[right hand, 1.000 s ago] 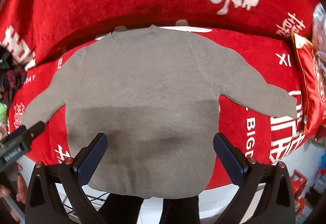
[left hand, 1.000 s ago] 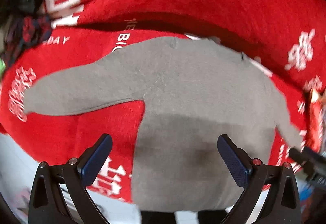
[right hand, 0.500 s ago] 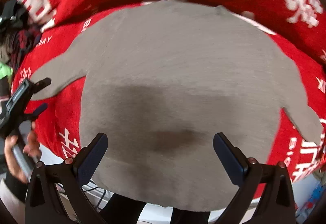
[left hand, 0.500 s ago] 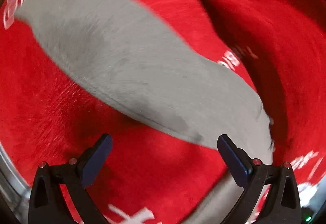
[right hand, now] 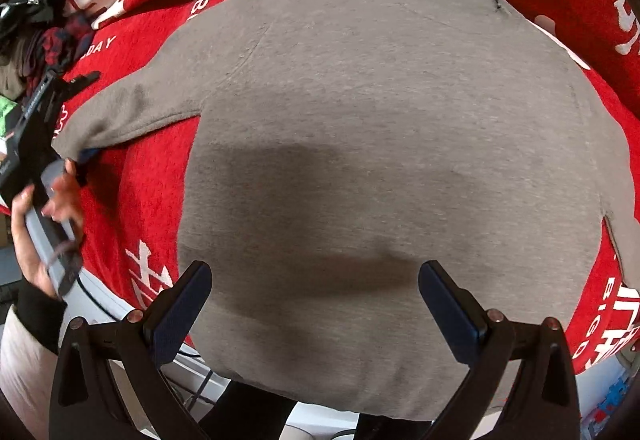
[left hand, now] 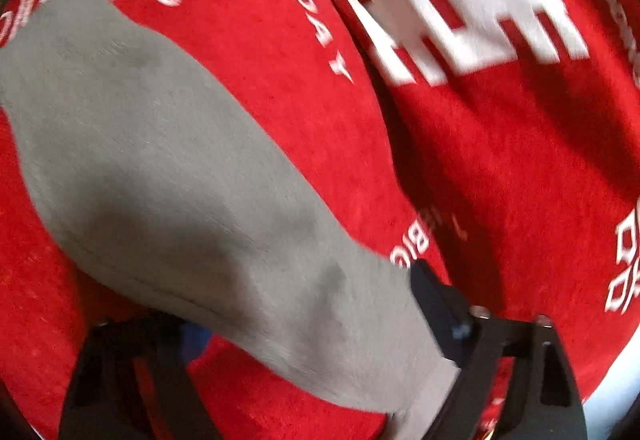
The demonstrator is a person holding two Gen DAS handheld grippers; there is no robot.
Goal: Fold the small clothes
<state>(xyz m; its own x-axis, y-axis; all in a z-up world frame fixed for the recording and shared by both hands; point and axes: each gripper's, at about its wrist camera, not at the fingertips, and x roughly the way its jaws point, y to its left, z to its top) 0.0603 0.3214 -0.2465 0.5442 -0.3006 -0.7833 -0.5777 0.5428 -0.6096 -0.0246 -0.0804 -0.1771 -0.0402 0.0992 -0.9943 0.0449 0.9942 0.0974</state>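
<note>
As its jaws have just been closing, the left gripper straddles the cuff end of a grey sweater's sleeve, cloth lying between the pads; motion blur leaves it unclear whether they already pinch, so the grip reads as not yet made. Seen from the right wrist camera, that same tool sits at the sleeve tip, held by a person's hand. Over the body of the sweater the right gripper hangs pointing straight down, jaws wide apart and holding nothing. Spread flat and face down, the garment covers the middle of a red blanket printed with white characters, its other sleeve trailing off at the right edge. A dark heap of clothes sits at the far left corner.

By this showing the fold is only starting: the first sleeve is being taken. Next, the left pads need to close fully on the cuff, lift it clear of the blanket and carry it across the chest, while the right could press the body to stop it dragging.
</note>
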